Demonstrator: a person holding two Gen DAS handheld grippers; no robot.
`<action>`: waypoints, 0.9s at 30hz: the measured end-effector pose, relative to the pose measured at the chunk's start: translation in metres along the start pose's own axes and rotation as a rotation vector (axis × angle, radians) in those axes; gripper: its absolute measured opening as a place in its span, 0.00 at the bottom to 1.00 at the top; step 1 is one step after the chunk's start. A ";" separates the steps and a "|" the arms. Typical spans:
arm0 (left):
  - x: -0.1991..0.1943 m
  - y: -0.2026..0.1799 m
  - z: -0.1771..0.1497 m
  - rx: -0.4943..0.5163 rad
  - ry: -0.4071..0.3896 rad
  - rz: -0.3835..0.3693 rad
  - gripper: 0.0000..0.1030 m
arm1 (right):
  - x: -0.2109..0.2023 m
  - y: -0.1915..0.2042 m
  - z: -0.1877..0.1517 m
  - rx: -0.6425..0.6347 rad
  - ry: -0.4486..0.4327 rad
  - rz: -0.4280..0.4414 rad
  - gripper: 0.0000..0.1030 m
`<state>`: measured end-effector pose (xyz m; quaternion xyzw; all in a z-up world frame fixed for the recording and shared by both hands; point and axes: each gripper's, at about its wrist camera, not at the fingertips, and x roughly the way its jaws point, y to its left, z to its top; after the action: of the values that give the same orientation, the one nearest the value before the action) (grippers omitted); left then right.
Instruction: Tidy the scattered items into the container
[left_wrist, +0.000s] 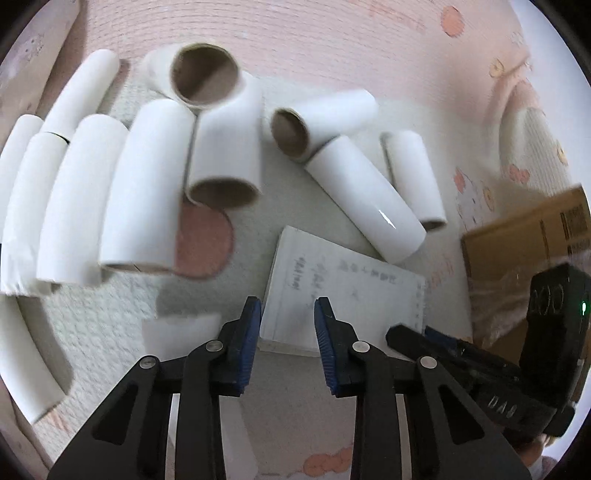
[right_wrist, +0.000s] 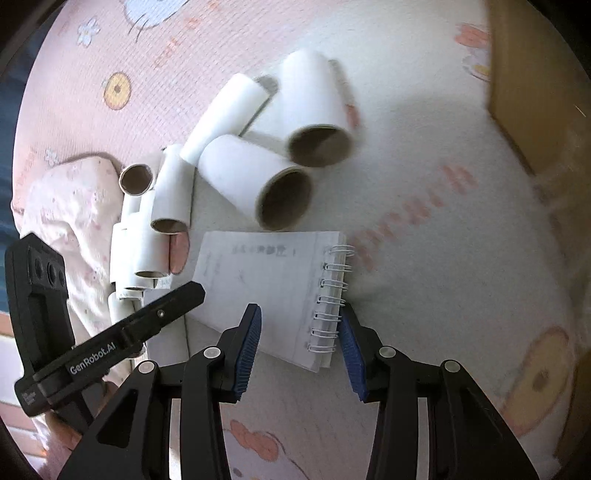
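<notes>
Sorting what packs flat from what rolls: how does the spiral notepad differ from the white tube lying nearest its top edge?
The notepad is flat and rectangular; the tube is a round, hollow cylinder. The notepad has a wire coil along one edge and faint handwriting; the tube has a plain white outside and a brown cardboard inside. The notepad lies flat between the right gripper's open jaws; the tube lies on its side with its open end toward the camera. Both rest on the patterned cloth.

A home, most likely a bedroom or child's room. A pink cartoon-print blanket (right_wrist: 424, 192) with a cat face at upper left covers the whole surface, and a floral pillow (right_wrist: 70, 206) lies at left.
</notes>
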<state>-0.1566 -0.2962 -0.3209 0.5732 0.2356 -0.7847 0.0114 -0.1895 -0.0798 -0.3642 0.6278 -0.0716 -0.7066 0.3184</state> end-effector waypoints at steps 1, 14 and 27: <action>-0.002 0.005 -0.002 -0.013 -0.002 -0.006 0.32 | 0.002 0.004 0.002 -0.022 0.005 -0.007 0.39; 0.021 -0.006 0.040 0.022 0.108 -0.015 0.39 | 0.005 -0.025 0.005 0.104 0.050 0.080 0.23; 0.053 -0.022 0.067 0.119 0.290 -0.110 0.54 | 0.001 -0.036 0.001 0.150 0.024 0.140 0.21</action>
<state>-0.2408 -0.2886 -0.3453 0.6664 0.2187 -0.7058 -0.0995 -0.2036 -0.0527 -0.3829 0.6519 -0.1641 -0.6676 0.3201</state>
